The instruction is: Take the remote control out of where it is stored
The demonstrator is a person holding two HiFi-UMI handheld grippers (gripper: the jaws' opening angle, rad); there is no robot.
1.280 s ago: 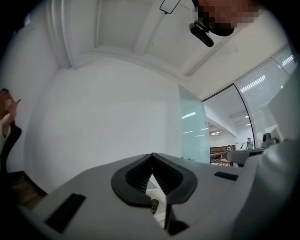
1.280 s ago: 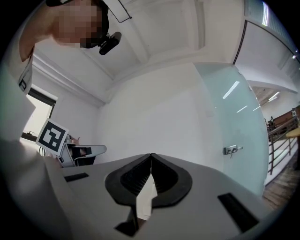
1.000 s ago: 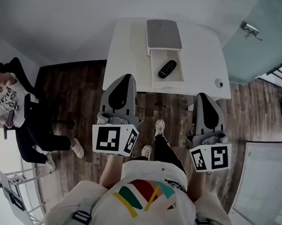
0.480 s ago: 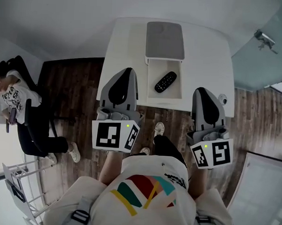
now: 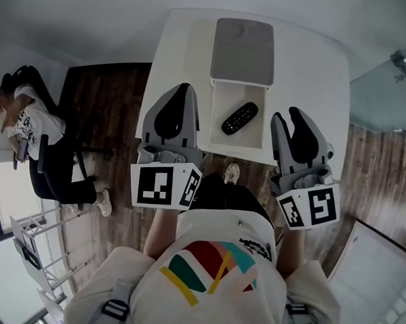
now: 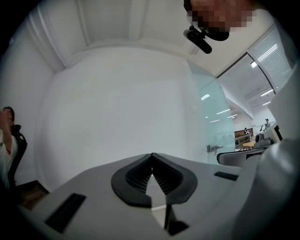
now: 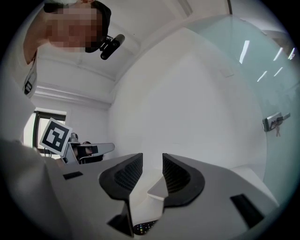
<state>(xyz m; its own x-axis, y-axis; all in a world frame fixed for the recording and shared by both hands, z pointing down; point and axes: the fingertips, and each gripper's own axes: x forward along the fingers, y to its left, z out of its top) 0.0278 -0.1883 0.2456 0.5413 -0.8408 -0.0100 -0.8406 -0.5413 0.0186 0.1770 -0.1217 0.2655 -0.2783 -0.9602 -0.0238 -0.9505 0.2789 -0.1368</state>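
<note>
The remote control (image 5: 240,118) lies slantwise in the open drawer (image 5: 222,98) of a grey box (image 5: 243,51) on the white table (image 5: 181,56). In the head view its long axis runs from lower left to upper right. It is slim, black and round-ended. At its left, the left gripper (image 5: 181,86) is held level over the table edge, fingers pressed together and empty. At its right, the right gripper (image 5: 286,113) is also level. Its fingers have just been opening to a narrow gap with nothing gripped.
</note>
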